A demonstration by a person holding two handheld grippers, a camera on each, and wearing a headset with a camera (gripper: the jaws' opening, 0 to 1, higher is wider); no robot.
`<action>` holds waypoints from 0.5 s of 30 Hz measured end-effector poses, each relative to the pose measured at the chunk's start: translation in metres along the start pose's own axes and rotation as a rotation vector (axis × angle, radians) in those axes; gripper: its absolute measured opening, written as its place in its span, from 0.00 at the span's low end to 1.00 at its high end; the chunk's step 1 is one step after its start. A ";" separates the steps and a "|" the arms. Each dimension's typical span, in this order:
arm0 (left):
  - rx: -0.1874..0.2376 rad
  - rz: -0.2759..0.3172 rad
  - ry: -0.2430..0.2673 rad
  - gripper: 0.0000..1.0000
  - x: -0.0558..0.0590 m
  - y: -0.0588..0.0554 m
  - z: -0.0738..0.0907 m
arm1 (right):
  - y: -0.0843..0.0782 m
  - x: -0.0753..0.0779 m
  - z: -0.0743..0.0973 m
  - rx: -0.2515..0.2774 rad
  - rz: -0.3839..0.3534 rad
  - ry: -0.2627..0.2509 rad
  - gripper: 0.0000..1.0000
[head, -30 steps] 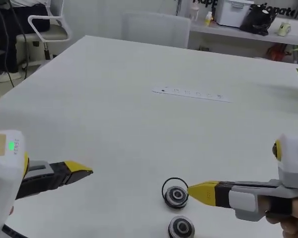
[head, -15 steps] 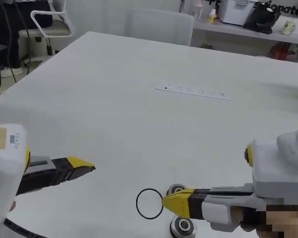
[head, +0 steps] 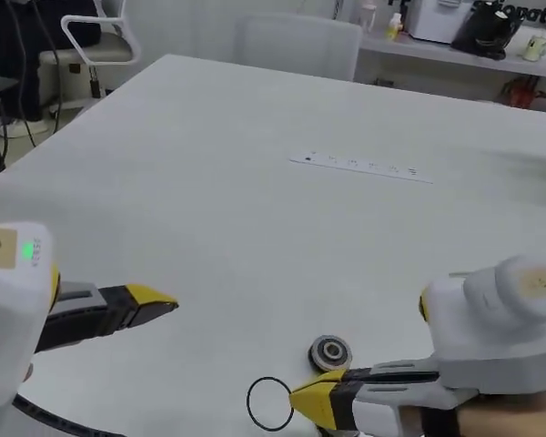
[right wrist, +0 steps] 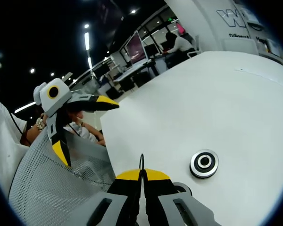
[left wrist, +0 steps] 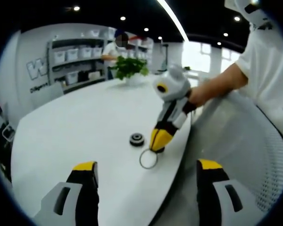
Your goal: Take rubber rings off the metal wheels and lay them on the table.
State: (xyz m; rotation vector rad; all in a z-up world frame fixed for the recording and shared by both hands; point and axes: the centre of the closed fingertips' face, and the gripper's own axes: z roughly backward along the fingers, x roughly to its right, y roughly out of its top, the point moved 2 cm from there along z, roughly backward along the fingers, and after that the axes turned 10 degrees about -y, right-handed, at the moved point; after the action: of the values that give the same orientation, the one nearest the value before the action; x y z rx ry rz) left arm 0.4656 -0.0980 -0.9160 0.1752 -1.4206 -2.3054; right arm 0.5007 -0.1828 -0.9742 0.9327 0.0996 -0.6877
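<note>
**Item:** rubber ring (head: pixel 250 401), thin, black, off its wheel.

**Location:** near the metal wheel (head: pixel 329 352), on that wheel's person-facing side and clear of it. It is over the table (head: pixel 255 182), close to the near edge. Whether it touches the surface cannot be told.

**Holder:** right tool (head: pixel 308 399), jaws pressed together on one spot of the ring's band. The right gripper view shows the ring edge-on as a thin line rising from between the closed tips.

**Orientation:** the ring juts straight out from the right tool's tip, away from the wheel and toward the left tool (head: pixel 159 305). In the head view it reads as a near-full circle, so it is judged to lie roughly flat to the table.

**Other tool:** left tool, jaws wide apart and empty, well apart from the wheel and pointing toward it.

**Also noted:** dark round shape (right wrist: pixel 181 188) just beside the right tool's jaw, on the wheel's near side. It is possibly a second wheel, but too hidden to tell.

**Assessment:** the ring is off and the laying step is in hand. The right tool is the nearer one, and the move turns on lowering the flat ring and parting the jaws.
</note>
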 end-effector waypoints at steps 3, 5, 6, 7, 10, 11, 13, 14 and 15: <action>0.000 -0.002 0.001 0.86 0.000 0.000 0.000 | -0.003 0.003 -0.002 -0.012 0.010 -0.019 0.00; 0.000 -0.003 0.001 0.86 0.000 0.000 0.000 | -0.005 0.006 -0.003 -0.019 0.022 -0.031 0.00; 0.000 -0.003 0.000 0.86 0.000 0.000 0.000 | -0.005 0.007 -0.004 -0.021 0.024 -0.036 0.00; -0.001 -0.004 0.000 0.85 0.000 0.000 0.000 | -0.006 0.008 -0.004 -0.022 0.025 -0.042 0.00; 0.000 -0.004 0.001 0.85 0.000 0.000 0.000 | -0.007 0.012 -0.005 -0.027 0.026 -0.056 0.00; 0.001 -0.004 0.001 0.85 0.000 0.000 0.000 | -0.007 0.013 -0.005 -0.029 0.028 -0.063 0.00; 0.000 -0.005 0.002 0.84 -0.001 0.000 0.000 | -0.009 0.015 -0.007 -0.041 0.037 -0.076 0.00; -0.001 -0.006 0.001 0.84 -0.001 0.000 0.000 | -0.009 0.015 -0.007 -0.042 0.041 -0.078 0.00; -0.002 -0.006 -0.001 0.83 0.000 0.000 0.000 | -0.009 0.015 -0.008 -0.043 0.057 -0.081 0.00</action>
State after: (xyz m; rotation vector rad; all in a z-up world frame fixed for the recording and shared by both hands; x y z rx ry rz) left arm 0.4660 -0.0980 -0.9160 0.1785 -1.4194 -2.3124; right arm 0.5086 -0.1881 -0.9905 0.8620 0.0158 -0.6670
